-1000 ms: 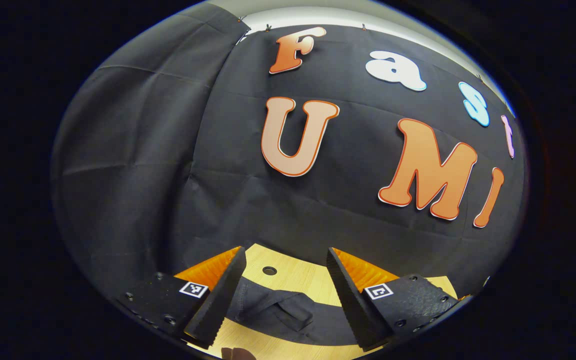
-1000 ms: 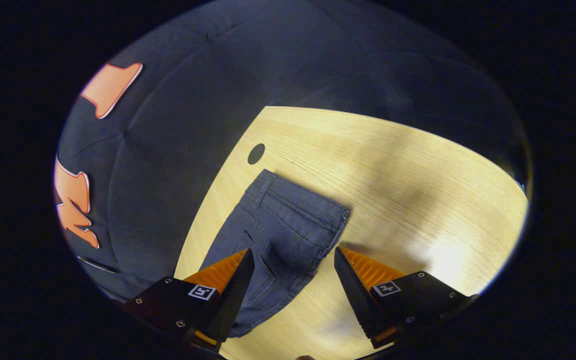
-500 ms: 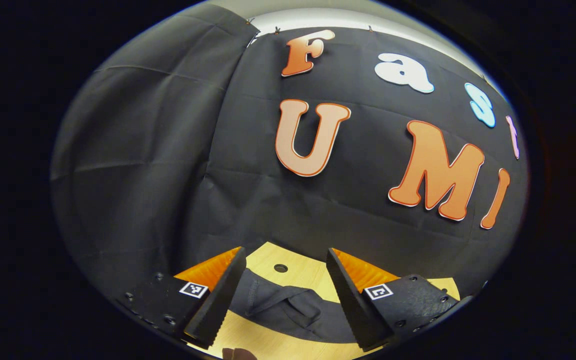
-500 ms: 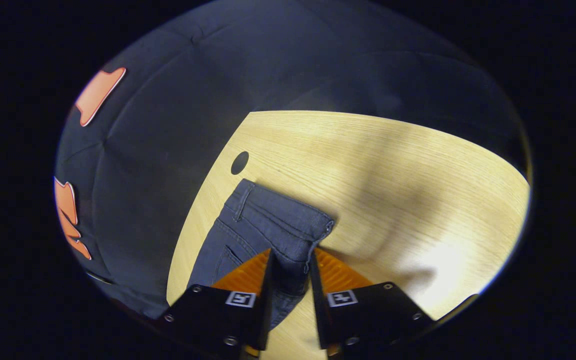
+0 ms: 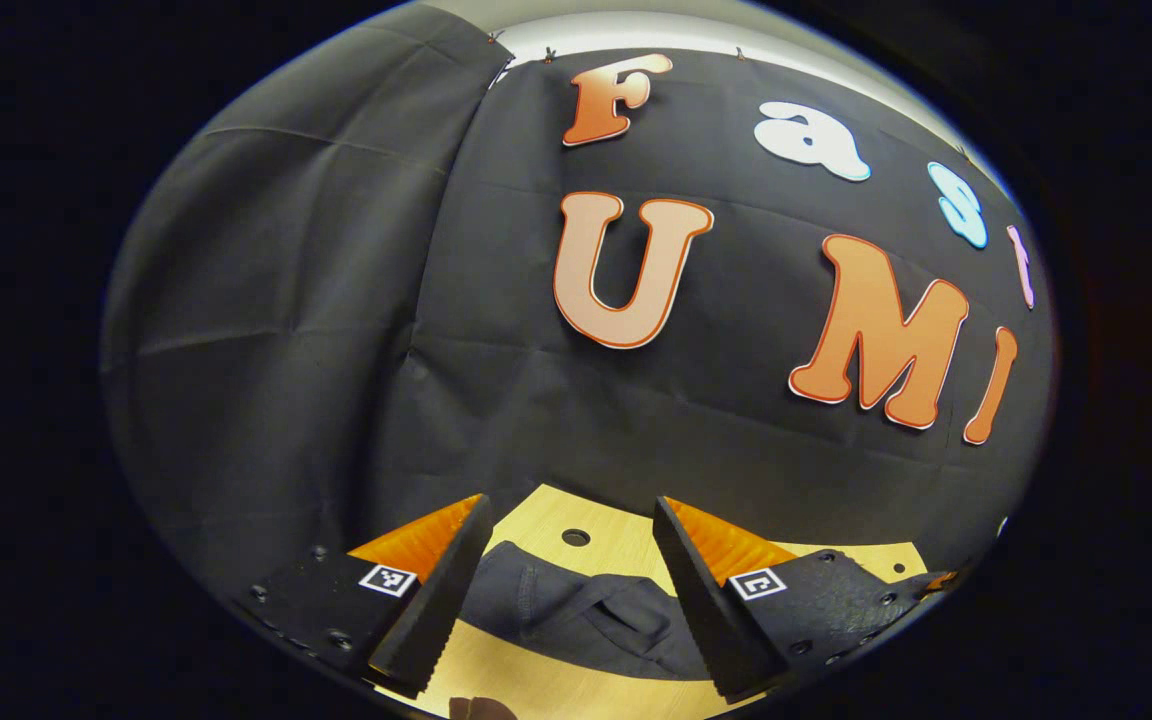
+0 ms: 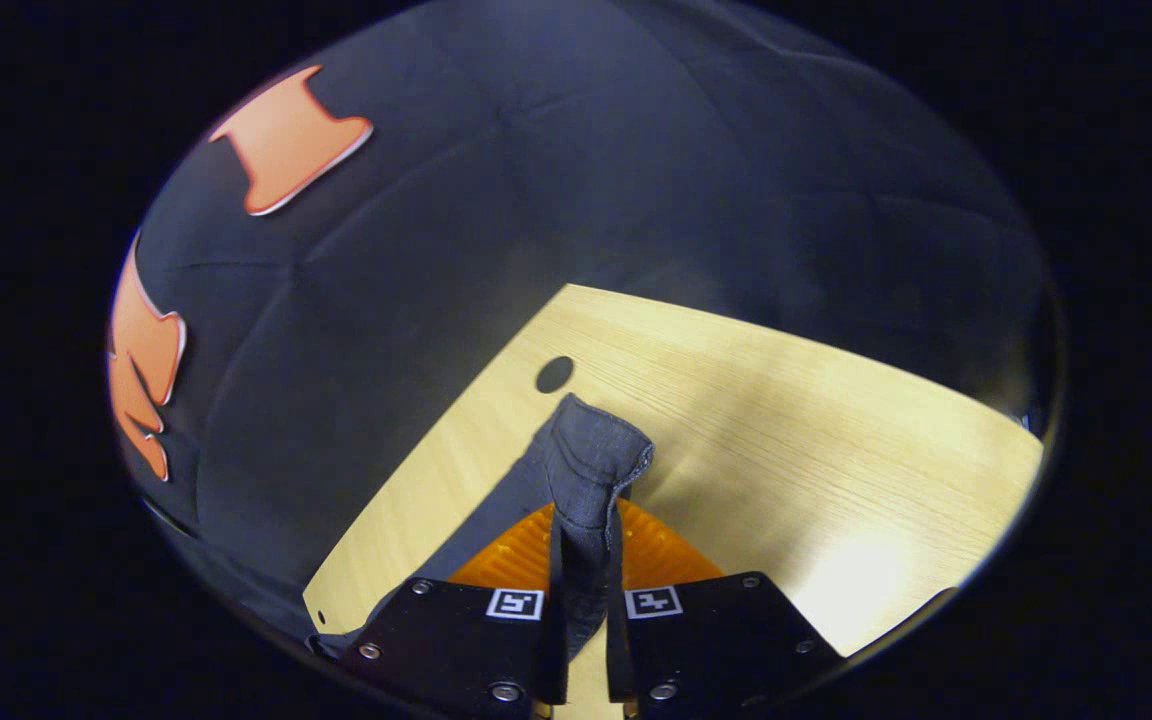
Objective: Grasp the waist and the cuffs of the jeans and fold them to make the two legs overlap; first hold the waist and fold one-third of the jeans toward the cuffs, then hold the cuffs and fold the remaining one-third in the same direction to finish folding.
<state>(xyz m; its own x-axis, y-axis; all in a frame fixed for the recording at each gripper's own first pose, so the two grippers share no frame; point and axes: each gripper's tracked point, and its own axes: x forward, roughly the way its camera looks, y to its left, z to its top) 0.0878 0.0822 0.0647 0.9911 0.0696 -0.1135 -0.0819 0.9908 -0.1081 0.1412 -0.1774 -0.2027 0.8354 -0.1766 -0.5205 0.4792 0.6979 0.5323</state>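
In the left gripper view the left gripper (image 5: 568,580) hangs low over the near edge of a pale wooden table (image 5: 626,530), its two fingers spread wide with nothing between them. Each finger's body carries a small square black-and-white coded tag; the marks on these tags are patterns and cannot be read as words. Between the spread fingers lie the dark jeans (image 5: 576,615) on the tabletop, rumpled, with a pocket opening or a belt loop showing on the upper side; which it is cannot be told. Just beyond the cloth is a small round hole (image 5: 575,537) in the table, and a second, smaller hole (image 5: 897,568) sits toward the right edge. A dark rounded shape at the very bottom of this view is too small to identify. In the right gripper view the right gripper (image 6: 584,560) has its jaws drawn narrow and pinched on a bunched fold of the jeans, near the waist (image 6: 591,455); the denim stands up in a ridge out of the fingers, lifted off the wood, while the rest trails down and to the left onto the table. A round hole (image 6: 554,374) lies just beyond the raised fold. This gripper also bears two square coded tags, unreadable as text.
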